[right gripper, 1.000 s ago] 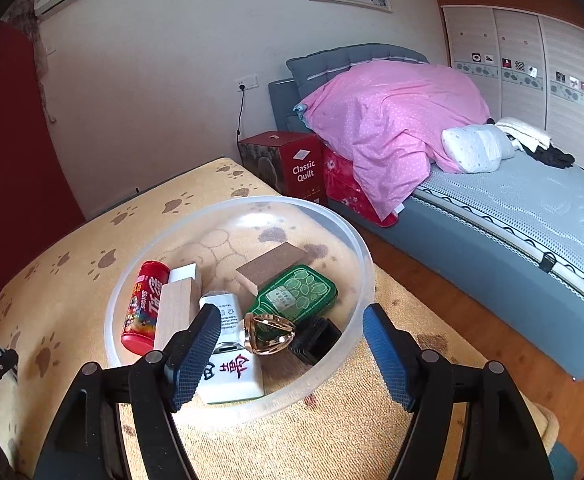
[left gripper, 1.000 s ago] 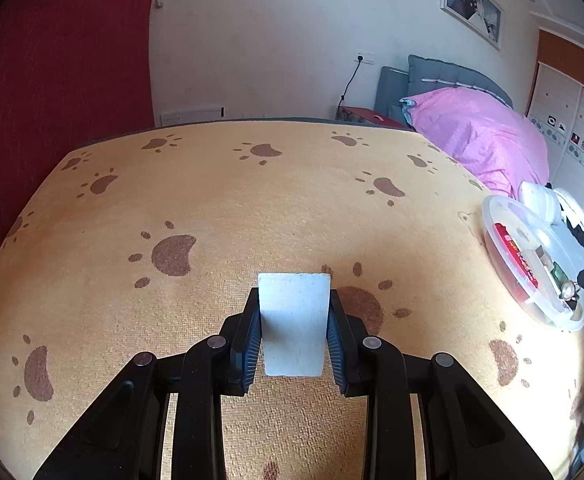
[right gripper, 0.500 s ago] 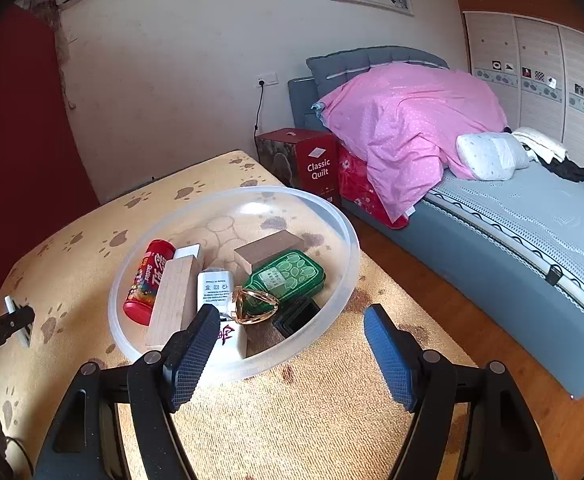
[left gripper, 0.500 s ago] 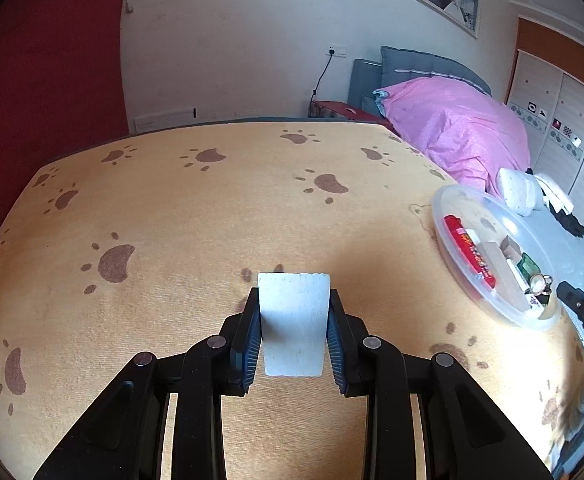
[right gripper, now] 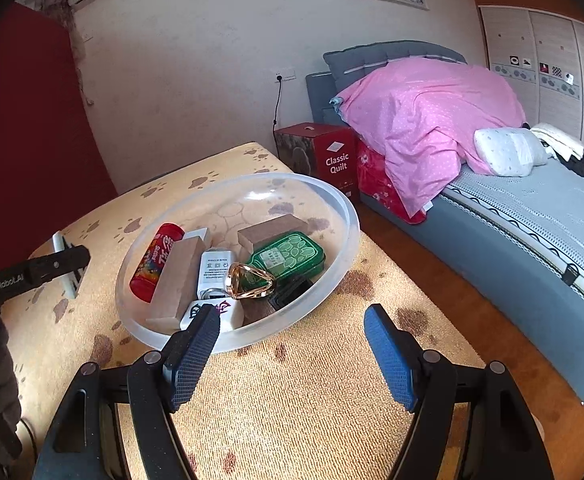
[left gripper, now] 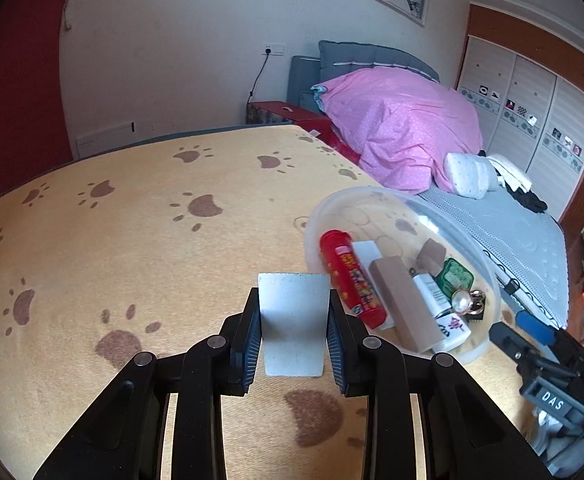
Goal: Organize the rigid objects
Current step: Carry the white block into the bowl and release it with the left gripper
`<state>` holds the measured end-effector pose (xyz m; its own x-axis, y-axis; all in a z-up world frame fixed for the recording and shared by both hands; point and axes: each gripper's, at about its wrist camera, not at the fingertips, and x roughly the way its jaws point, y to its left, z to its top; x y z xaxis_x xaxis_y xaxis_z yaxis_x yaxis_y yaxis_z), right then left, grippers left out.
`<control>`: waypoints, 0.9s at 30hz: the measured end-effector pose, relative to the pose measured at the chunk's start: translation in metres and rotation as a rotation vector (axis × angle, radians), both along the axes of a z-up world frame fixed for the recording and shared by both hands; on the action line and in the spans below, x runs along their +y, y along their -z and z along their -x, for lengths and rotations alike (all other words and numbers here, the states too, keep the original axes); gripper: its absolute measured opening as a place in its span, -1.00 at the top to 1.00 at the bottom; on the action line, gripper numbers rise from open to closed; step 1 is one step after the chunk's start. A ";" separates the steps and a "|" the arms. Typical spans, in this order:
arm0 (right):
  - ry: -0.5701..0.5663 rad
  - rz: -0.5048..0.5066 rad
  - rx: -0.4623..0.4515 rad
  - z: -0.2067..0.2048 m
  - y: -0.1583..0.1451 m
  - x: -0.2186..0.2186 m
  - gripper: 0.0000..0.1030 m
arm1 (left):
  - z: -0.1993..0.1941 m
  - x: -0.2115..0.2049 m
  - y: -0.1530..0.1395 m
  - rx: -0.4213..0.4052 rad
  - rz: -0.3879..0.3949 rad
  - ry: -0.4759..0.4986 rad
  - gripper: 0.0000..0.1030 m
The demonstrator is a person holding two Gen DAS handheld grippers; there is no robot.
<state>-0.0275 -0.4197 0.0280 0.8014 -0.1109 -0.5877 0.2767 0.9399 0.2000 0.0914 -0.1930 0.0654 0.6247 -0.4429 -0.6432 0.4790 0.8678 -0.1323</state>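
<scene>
A white block [left gripper: 293,322] is being gripped between the left gripper [left gripper: 293,330] fingers, just beside the clear bowl [left gripper: 487,268] on the desk [left gripper: 132,240]. The right gripper [right gripper: 292,344] fingers are being held wide, empty, near the bowl's rim.

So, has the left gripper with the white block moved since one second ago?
Yes. In the left wrist view the left gripper, shut on the white block, has swung toward the clear bowl, which earlier sat at the far right edge and now lies just beside the block.

Right hand-held gripper [right gripper: 292,344] jaws apart, empty, just short of clear bowl [right gripper: 343,216] holding red tube [right gripper: 156,256], green tin [right gripper: 288,258].
</scene>
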 end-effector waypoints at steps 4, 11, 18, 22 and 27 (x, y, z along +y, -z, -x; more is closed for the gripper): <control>-0.010 -0.045 -0.006 0.001 0.003 -0.007 -0.59 | -0.001 -0.024 -0.007 -0.009 0.011 0.038 0.41; -0.020 -0.092 -0.004 0.001 0.006 -0.012 -0.61 | -0.003 -0.064 -0.009 -0.003 0.016 0.089 0.41; -0.028 -0.113 -0.004 0.002 0.008 -0.014 -0.62 | -0.007 -0.089 -0.005 0.017 0.022 0.117 0.41; -0.030 -0.117 -0.002 0.001 0.009 -0.014 -0.62 | -0.006 -0.095 -0.004 0.020 0.031 0.151 0.41; -0.031 -0.121 -0.002 0.001 0.009 -0.014 -0.63 | -0.001 -0.097 -0.003 0.000 0.034 0.158 -0.25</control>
